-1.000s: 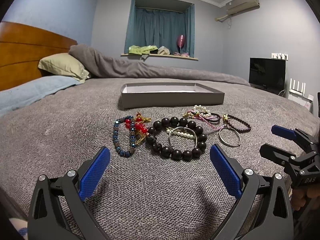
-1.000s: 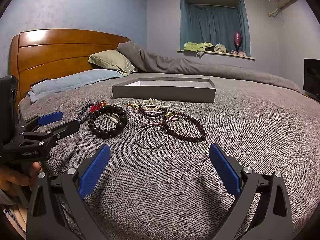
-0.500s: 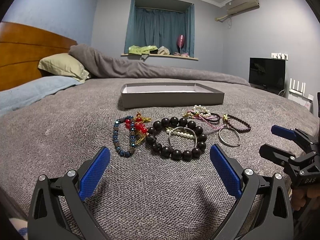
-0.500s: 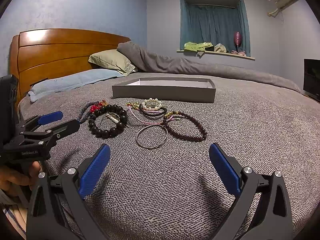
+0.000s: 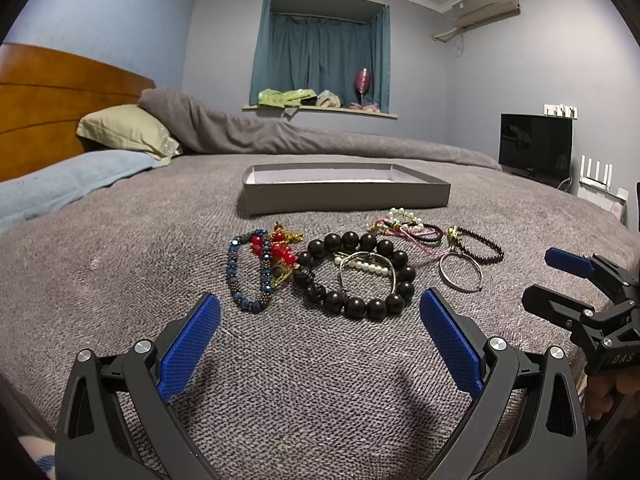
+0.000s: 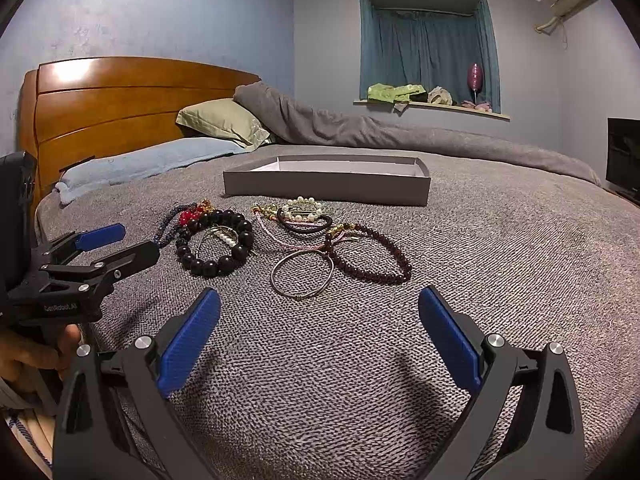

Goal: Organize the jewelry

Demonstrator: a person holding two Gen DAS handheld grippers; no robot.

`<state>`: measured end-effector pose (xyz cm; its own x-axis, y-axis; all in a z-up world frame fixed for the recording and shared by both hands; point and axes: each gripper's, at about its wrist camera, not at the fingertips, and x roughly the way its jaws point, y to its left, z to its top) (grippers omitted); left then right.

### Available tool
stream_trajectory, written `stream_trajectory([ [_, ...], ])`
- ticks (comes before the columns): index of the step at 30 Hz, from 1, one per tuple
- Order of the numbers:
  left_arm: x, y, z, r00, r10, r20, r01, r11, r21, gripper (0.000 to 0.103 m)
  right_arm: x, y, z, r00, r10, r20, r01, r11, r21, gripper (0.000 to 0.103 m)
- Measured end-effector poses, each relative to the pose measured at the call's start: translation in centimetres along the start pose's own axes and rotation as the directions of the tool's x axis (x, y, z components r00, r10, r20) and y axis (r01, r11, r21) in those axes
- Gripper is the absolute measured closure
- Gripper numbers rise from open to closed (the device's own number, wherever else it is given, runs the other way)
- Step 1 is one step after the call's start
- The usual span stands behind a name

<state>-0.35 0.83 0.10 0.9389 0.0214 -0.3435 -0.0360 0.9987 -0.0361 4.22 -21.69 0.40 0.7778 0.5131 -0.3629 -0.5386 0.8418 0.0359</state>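
Nothing picked yet; task judged at its start. Left gripper (image 5: pixel 320 320) hung with fingers spread wide, empty, just short of the blue bead bracelet (image 5: pixel 246 268) and black bead bracelet (image 5: pixel 356 274). Grey tray (image 5: pixel 344 196) lay beyond, apparently empty. Right gripper (image 6: pixel 320 320) likewise spread, empty, nearest the silver bangle (image 6: pixel 302 274). Next move probably needs a low pinch on one piece, clear of its neighbours.

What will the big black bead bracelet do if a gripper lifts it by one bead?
The big black bead bracelet would probably sag, since it looks like strung beads. A thin silver bangle and pearl strand lie inside its ring and might snag. Round, shiny beads may slip.
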Motion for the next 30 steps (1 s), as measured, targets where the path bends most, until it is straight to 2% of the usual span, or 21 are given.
stream_trajectory([
  [9,1.8,-0.2,0.5,0.996,-0.003,-0.088,0.005,1.000,0.019,0.004,1.1,-0.9,1.1,0.999,-0.016,-0.033,0.016,1.000,0.011,0.005],
  [14,2.3,-1.0,0.9,0.994,-0.046,-0.099,0.051,0.998,0.047,0.004,1.9,-2.0,1.8,0.998,-0.040,-0.055,0.041,0.999,0.022,0.005],
  [17,2.6,-0.7,1.6,0.992,-0.025,-0.123,0.031,0.999,0.043,0.006,2.1,-2.4,2.0,0.997,-0.041,-0.068,0.042,0.999,0.025,0.005],
  [21,3.6,1.7,2.7,0.987,-0.008,-0.158,0.006,1.000,-0.017,0.008,2.5,-3.0,2.3,0.995,-0.033,-0.089,0.037,0.998,0.044,0.007],
  [24,4.2,3.5,3.2,0.985,0.020,-0.174,-0.028,0.999,-0.045,0.016,2.5,-3.3,2.5,0.995,-0.040,-0.096,0.044,0.998,0.042,0.011],
  [28,5.4,5.7,3.4,0.975,0.023,-0.219,-0.045,0.995,-0.095,0.039,2.7,-3.7,2.6,0.993,-0.046,-0.108,0.051,0.998,0.049,0.016],
  [30,5.5,6.2,3.4,0.975,0.015,-0.220,-0.038,0.994,-0.099,0.043,2.7,-3.9,2.6,0.993,-0.048,-0.110,0.054,0.997,0.052,0.016],
])
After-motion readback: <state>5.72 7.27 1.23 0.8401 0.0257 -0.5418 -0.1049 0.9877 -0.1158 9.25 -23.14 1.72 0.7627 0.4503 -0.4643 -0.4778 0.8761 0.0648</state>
